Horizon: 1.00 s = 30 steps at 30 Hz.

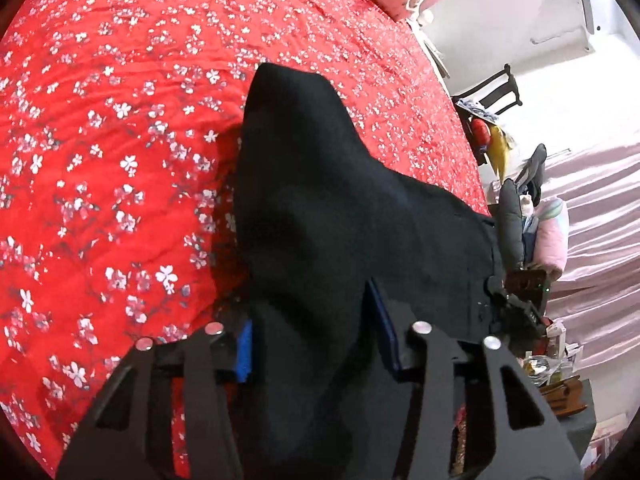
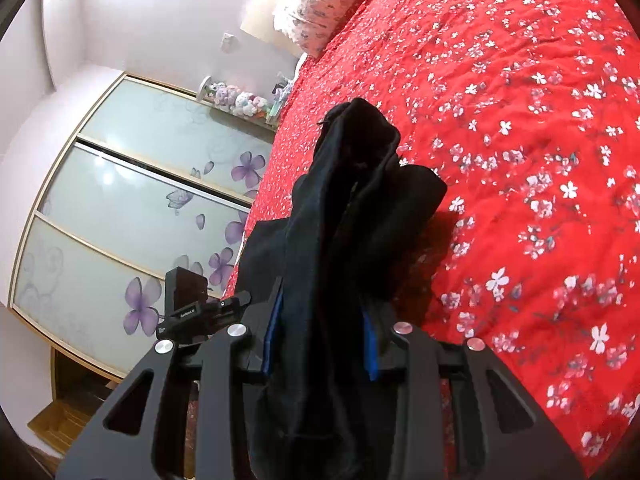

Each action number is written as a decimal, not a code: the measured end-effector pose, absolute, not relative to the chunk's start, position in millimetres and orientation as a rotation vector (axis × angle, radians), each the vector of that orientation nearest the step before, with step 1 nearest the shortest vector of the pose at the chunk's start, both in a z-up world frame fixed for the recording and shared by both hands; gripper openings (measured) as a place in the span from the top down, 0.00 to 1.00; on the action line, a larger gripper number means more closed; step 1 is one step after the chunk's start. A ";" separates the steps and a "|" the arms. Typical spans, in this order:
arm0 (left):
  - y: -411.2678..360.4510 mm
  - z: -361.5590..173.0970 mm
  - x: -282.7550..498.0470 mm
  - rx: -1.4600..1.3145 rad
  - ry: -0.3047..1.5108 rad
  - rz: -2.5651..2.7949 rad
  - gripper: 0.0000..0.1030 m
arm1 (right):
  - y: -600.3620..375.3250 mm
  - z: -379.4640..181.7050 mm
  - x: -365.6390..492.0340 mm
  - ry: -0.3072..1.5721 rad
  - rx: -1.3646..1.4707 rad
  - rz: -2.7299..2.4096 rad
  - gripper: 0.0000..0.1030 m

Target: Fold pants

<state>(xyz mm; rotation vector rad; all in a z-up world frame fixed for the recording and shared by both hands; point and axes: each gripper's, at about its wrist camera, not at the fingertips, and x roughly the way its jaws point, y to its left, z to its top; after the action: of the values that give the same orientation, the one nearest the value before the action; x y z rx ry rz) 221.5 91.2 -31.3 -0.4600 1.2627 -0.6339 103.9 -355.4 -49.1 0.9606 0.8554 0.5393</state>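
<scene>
The black pants [image 1: 320, 208] hang lifted above the red floral bedspread [image 1: 120, 140]. My left gripper [image 1: 316, 344] is shut on one part of the pants, with cloth bunched between its blue-padded fingers. In the right wrist view the pants [image 2: 352, 200] hang in thick folds, and my right gripper [image 2: 320, 340] is shut on them. The other gripper [image 2: 196, 312] shows at the left of the right wrist view, and at the right of the left wrist view [image 1: 516, 300], holding the stretched cloth. The fingertips are hidden by fabric.
The bedspread [image 2: 520, 160] covers the bed, with a floral pillow [image 2: 320, 0] at its head. A wardrobe with sliding flower-print doors [image 2: 140, 200] stands on one side. A cluttered side table [image 1: 560, 380] and a dark chair [image 1: 496, 88] stand beyond the other bed edge.
</scene>
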 end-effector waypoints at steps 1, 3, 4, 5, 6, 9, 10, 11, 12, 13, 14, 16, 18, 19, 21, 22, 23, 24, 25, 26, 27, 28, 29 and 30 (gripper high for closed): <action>91.6 -30.8 221.7 -0.457 1.261 -0.630 0.57 | -355.3 -49.6 103.9 0.855 0.963 0.539 0.67; 91.2 -30.3 222.0 -0.450 1.256 -0.621 0.57 | -355.1 -50.6 103.5 0.856 0.967 0.534 0.67; 90.7 -30.6 222.1 -0.446 1.253 -0.616 0.58 | -355.9 -51.5 103.0 0.857 0.968 0.532 0.67; 89.7 -30.6 221.6 -0.444 1.249 -0.612 0.59 | -355.4 -50.6 102.4 0.855 0.959 0.529 0.67; 89.6 -30.6 220.9 -0.441 1.247 -0.609 0.62 | -355.5 -50.2 102.0 0.853 0.950 0.528 0.67; 89.4 -27.9 216.9 -0.435 1.234 -0.594 0.71 | -350.9 -44.6 100.2 0.837 0.906 0.512 0.67; 88.6 -26.4 215.6 -0.425 1.228 -0.592 0.72 | -350.0 -43.4 99.4 0.830 0.898 0.509 0.67; 87.4 -24.6 214.8 -0.414 1.222 -0.589 0.74 | -349.3 -42.8 99.1 0.828 0.896 0.506 0.67; 85.9 -22.1 213.2 -0.402 1.213 -0.586 0.77 | -348.5 -42.4 98.8 0.826 0.895 0.505 0.67; 84.7 -19.5 211.6 -0.396 1.202 -0.582 0.78 | -348.0 -41.9 98.7 0.824 0.894 0.503 0.67; 83.3 -16.5 209.8 -0.392 1.187 -0.580 0.80 | -347.6 -41.1 99.0 0.821 0.895 0.501 0.67; 81.4 -12.9 208.6 -0.381 1.167 -0.579 0.82 | -346.8 -39.8 99.0 0.814 0.900 0.503 0.68; 80.6 -8.5 206.5 -0.382 1.147 -0.578 0.83 | -347.8 -39.0 100.3 0.806 0.908 0.508 0.68; 81.6 -6.1 206.2 -0.392 1.139 -0.579 0.83 | -348.1 -38.1 101.9 0.804 0.912 0.509 0.68; 82.9 -2.6 205.5 -0.405 1.130 -0.580 0.84 | -348.6 -36.4 105.3 0.798 0.926 0.511 0.68; 82.6 -0.2 205.1 -0.403 1.122 -0.581 0.84 | -349.7 -36.5 106.6 0.793 0.934 0.512 0.68; 83.8 0.9 205.1 -0.400 1.117 -0.583 0.84 | -351.0 -35.3 108.8 0.782 0.947 0.520 0.68; 82.7 4.7 205.5 -0.397 1.110 -0.586 0.84 | -351.1 -33.6 110.1 0.774 0.952 0.524 0.68; 81.5 7.6 206.2 -0.393 1.106 -0.588 0.84 | -351.1 -30.4 112.3 0.760 0.953 0.530 0.68; 79.7 12.0 207.6 -0.387 1.100 -0.590 0.85 | -351.0 -28.8 112.8 0.752 0.947 0.531 0.68; 78.3 15.7 209.3 -0.381 1.093 -0.591 0.85 | -350.8 -27.5 113.3 0.742 0.942 0.531 0.68; 74.8 21.3 211.0 -0.370 1.078 -0.592 0.85 | -350.8 -26.4 114.4 0.734 0.941 0.531 0.68; 71.3 26.5 212.9 -0.356 1.062 -0.591 0.85 | -351.6 -26.3 116.3 0.727 0.951 0.527 0.68; 69.1 28.8 213.7 -0.347 1.053 -0.591 0.85 | -354.0 -27.0 118.6 0.721 0.960 0.525 0.68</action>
<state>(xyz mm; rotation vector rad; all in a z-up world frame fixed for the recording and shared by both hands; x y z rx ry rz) 213.7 69.1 28.8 -0.3473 1.0526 -0.5914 118.6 -354.0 -27.0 0.9601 0.7209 0.5246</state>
